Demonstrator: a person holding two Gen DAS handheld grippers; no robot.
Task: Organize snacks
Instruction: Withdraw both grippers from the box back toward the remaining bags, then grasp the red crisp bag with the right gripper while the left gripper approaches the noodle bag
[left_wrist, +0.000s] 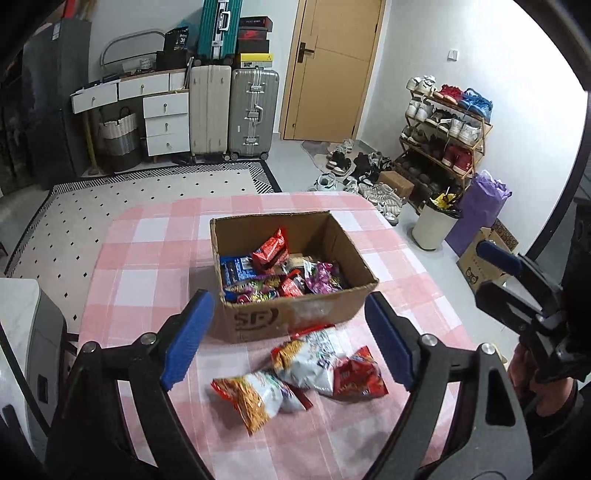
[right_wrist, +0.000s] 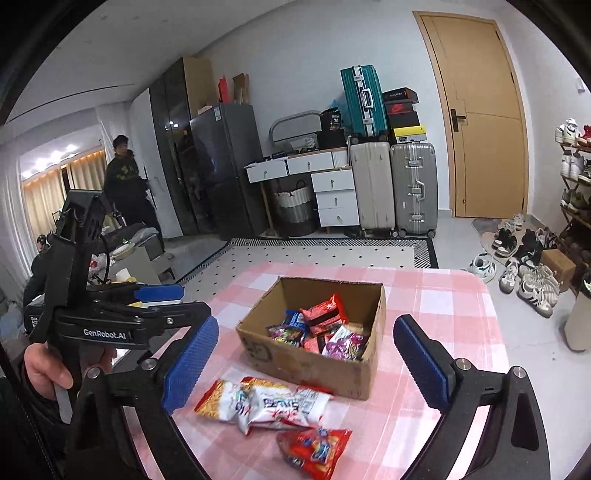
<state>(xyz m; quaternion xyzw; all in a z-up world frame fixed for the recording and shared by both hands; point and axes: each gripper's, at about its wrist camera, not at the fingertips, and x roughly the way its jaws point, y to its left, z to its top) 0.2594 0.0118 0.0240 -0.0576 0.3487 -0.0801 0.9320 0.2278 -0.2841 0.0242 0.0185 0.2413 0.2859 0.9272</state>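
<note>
Between the blue pads of the left gripper (left_wrist: 288, 339): nothing gripped, jaws spread wide and released, only pink-checked tablecloth (left_wrist: 147, 258) and loose packets below the gap. Same at the right gripper (right_wrist: 306, 365): jaws parted wide, pads touching nothing, hanging above the table.

Just beneath and ahead of the left gripper's fingertips: three snack packets lying flat on the cloth, outside the box. Nearest its left pad, an orange-and-white packet (left_wrist: 258, 398); beside that, toward the right pad, a second white packet (left_wrist: 306, 358); touching this one on its right, a small red packet (left_wrist: 360, 374). From the right wrist view, the same cluster: two white packets (right_wrist: 266, 404) overlapping, the red packet (right_wrist: 317, 448) closest to the camera.

Just beyond the packets, centred ahead of both grippers: an open cardboard box (left_wrist: 295, 317), flaps up, near wall printed with a dark logo. Inside, a jumble of snacks (left_wrist: 280, 273) on the bottom: red, blue, purple and multicoloured wrappers, well below the rim.

Off to the right of the left gripper: a hand (left_wrist: 532, 373) gripping the handle of the other tool.

Farther out, past the table edge: patterned rug (left_wrist: 147, 192), upright suitcases (left_wrist: 236, 110) against the wall, wooden door (left_wrist: 332, 70), shoe rack (left_wrist: 443, 125) with shoes scattered before it. Far left in the right wrist view: a person (right_wrist: 127, 184) standing by a dark cabinet.
</note>
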